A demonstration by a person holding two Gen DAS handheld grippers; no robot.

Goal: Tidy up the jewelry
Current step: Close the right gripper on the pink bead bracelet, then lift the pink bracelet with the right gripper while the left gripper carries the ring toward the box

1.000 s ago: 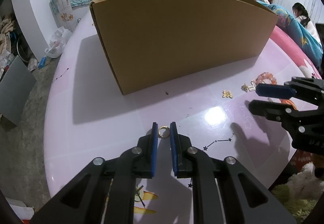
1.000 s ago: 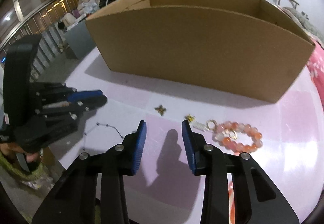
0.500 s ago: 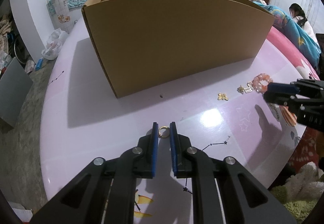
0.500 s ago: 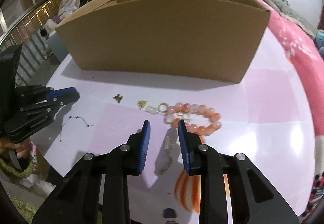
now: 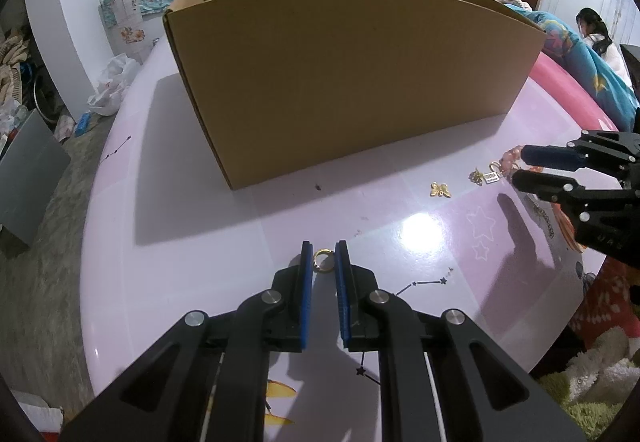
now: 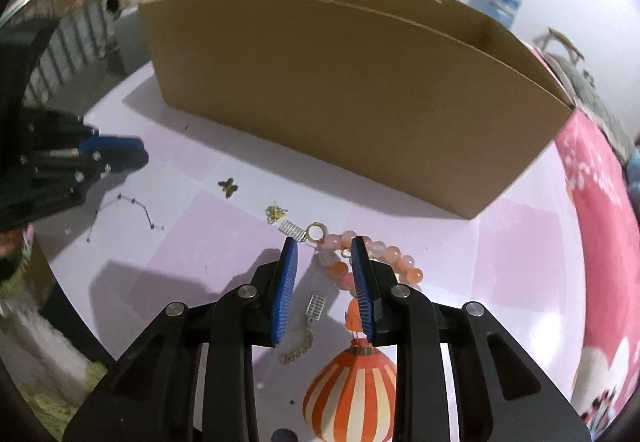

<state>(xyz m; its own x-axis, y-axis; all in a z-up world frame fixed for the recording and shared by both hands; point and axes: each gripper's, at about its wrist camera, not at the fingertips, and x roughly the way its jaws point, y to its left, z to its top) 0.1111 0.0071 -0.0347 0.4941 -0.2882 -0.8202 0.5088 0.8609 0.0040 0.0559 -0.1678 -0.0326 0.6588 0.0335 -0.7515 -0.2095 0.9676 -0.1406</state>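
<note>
My left gripper (image 5: 324,254) is shut on a small gold ring (image 5: 323,260), pinched at the fingertips just over the pink table (image 5: 200,242). The jaws of my right gripper (image 6: 325,248) are closing around a few beads of a pink and orange bead bracelet (image 6: 400,262), and the pads are not pressing on them. Left of the bracelet lie a silver tag (image 6: 291,229), a small gold charm (image 6: 275,213) and a gold butterfly charm (image 6: 228,186). A silver chain with a tag (image 6: 315,308) lies under the right gripper. An open cardboard box (image 5: 352,82) stands behind everything.
The box wall (image 6: 340,90) spans most of the table's far side. The table's rim curves close on the left (image 5: 92,282) and near right. A person (image 5: 596,34) sits at the back right beyond a blue blanket. My left gripper (image 6: 142,152) shows at the left.
My right gripper has swung right from bare table to over the bracelet, rolled a little, and its jaws have narrowed. The left gripper keeps the ring and has not moved.
</note>
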